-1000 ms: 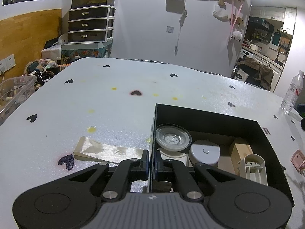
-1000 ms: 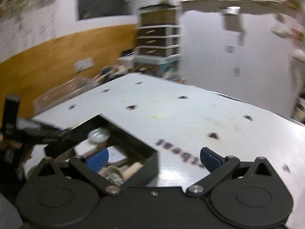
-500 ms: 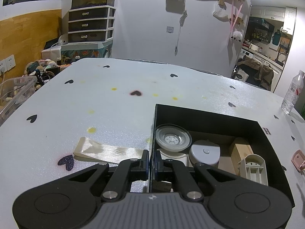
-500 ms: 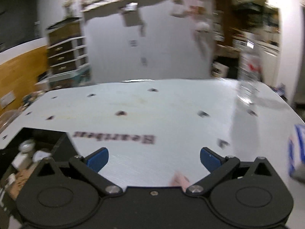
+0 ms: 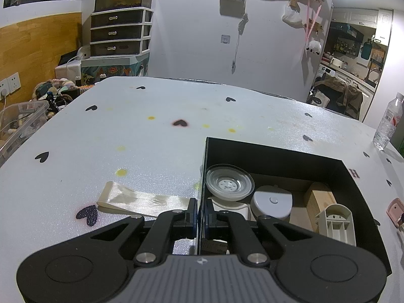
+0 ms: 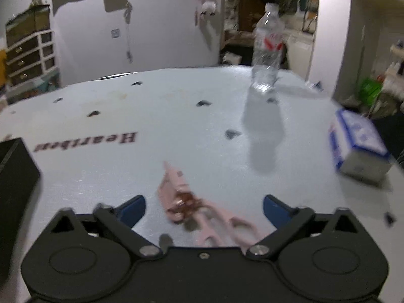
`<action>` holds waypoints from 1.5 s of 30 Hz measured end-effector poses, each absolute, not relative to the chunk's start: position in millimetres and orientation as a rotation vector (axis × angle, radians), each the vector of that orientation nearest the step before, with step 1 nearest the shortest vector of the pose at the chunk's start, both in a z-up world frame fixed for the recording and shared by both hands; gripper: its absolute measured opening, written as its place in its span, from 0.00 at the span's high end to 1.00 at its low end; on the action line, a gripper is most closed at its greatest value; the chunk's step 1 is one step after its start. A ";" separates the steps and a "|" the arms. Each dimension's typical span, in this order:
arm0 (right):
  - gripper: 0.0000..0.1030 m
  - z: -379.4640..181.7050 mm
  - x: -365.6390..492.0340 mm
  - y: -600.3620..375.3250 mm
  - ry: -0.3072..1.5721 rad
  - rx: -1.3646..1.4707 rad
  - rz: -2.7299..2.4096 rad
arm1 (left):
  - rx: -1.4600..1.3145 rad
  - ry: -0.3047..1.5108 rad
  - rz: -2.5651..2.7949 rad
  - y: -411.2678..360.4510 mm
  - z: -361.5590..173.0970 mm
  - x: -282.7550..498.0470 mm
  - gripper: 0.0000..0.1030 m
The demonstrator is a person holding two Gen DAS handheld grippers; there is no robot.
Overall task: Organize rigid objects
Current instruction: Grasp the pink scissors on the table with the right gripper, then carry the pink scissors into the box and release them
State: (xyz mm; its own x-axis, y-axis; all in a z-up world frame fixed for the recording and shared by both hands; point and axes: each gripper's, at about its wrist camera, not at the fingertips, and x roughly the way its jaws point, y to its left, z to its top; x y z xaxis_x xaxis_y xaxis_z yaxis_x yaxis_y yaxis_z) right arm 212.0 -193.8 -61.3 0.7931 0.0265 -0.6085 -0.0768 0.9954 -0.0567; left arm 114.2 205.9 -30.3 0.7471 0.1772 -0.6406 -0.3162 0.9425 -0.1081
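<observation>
Pink scissors (image 6: pixel 192 202) between right gripper's (image 6: pixel 204 207) wide-apart jaws; left gripper (image 5: pixel 200 209) clamped on black box (image 5: pixel 277 151) wall.

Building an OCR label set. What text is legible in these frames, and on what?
"Heartbea": printed on the table cover, upside down in the right wrist view; the word's end is blurred.
"H": the same print, seen beside the black box in the left wrist view.
Water bottle label: red marks, too blurred to read.
Blue-and-white carton: print too blurred to read.
</observation>
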 end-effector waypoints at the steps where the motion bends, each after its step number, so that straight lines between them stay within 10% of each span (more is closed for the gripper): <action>1: 0.19 -60.2 212.4 -192.2 0.644 -0.100 0.064 | -0.216 0.676 0.272 205.7 -30.2 114.5 0.96; 12: 0.71 -64.8 222.1 -182.8 0.687 -0.138 0.169 | -0.215 0.679 0.274 204.1 -30.1 116.7 0.96; 45: 0.72 25.6 212.6 11.8 0.338 -0.728 1.379 | -0.226 0.676 0.267 204.5 -32.2 117.6 0.95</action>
State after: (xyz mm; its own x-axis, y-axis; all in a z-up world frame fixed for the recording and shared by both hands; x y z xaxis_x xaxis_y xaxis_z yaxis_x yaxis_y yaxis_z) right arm 212.6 11.8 25.6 0.1884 0.7649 -0.6160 -0.9631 0.0211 -0.2684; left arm 117.6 204.5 -32.2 0.7485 0.1696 -0.6411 -0.3151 0.9416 -0.1188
